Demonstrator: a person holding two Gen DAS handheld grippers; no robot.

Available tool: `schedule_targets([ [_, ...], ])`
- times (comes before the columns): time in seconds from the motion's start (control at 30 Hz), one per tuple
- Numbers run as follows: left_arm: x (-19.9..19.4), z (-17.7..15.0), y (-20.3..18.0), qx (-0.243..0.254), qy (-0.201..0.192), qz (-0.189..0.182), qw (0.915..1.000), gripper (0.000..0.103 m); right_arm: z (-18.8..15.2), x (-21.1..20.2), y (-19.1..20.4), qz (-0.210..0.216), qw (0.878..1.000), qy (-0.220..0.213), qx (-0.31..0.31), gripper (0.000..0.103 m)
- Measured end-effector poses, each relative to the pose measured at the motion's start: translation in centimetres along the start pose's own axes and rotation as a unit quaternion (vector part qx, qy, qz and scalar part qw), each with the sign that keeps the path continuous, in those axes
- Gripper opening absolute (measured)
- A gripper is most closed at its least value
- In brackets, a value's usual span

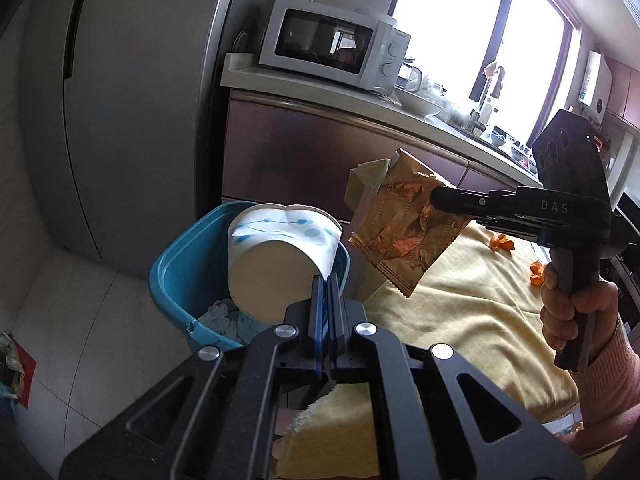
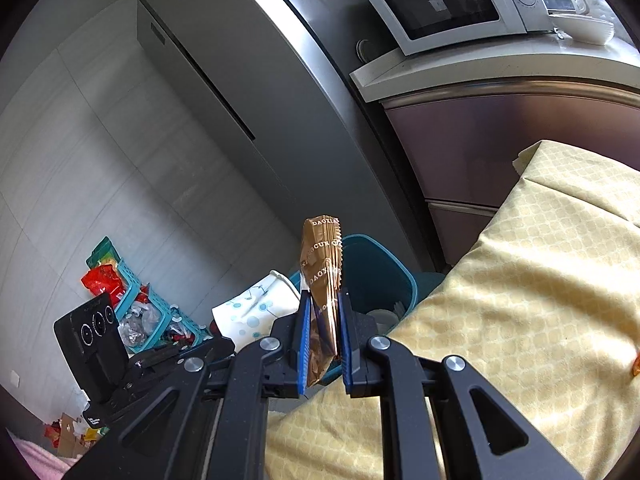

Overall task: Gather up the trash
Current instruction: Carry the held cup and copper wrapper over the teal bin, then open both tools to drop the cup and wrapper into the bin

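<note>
Right now my left gripper (image 1: 328, 284) is clamped tight on the wall of a paper cup (image 1: 276, 256), which hangs directly over the blue bin (image 1: 172, 280); the cup's long axis runs away from me, its flat base turned back toward my camera and its mouth toward twelve o'clock, tipped over the bin's opening. My right gripper (image 2: 324, 320) is pinched on a gold snack wrapper (image 2: 322, 276), holding it by one end; in the right wrist view the wrapper stands edge-on, its long axis running up to twelve o'clock, with the bin (image 2: 384, 268) just behind it at one o'clock. From the left wrist view that wrapper (image 1: 404, 232) hangs broadside at about two o'clock from the cup, above the edge of the yellow cloth on the worktop (image 1: 480, 300) and not yet over the bin. Some crumpled paper already lies in the bin's bottom, so I judge collecting is partly done. Left to do: drop both pieces in, then fetch the orange scraps (image 1: 502, 243) on the cloth, out at three o'clock.
</note>
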State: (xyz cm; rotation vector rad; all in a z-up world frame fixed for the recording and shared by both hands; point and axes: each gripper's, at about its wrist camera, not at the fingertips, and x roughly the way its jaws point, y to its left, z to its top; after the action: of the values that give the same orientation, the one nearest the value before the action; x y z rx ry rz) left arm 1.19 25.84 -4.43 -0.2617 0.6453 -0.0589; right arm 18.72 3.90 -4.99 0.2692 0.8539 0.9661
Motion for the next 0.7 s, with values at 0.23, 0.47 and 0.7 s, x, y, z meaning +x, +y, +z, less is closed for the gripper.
schedule_targets([
  [0.23, 1.6, 0.2, 1.1, -0.017, 0.009, 0.012, 0.9997, 0.002, 0.3, 2.2, 0.1, -0.007, 1.000, 0.012, 0.006, 0.012],
  [0.47, 3.2, -0.1, 2.2, -0.033, 0.022, 0.021, 0.9990, 0.002, 0.3, 4.5, -0.1, -0.017, 0.999, 0.029, 0.013, 0.012],
  [0.7, 4.9, -0.6, 3.2, -0.043, 0.036, 0.032, 0.9979, 0.002, 0.1, 6.7, 0.0, -0.030, 0.998, 0.053, 0.013, 0.012],
])
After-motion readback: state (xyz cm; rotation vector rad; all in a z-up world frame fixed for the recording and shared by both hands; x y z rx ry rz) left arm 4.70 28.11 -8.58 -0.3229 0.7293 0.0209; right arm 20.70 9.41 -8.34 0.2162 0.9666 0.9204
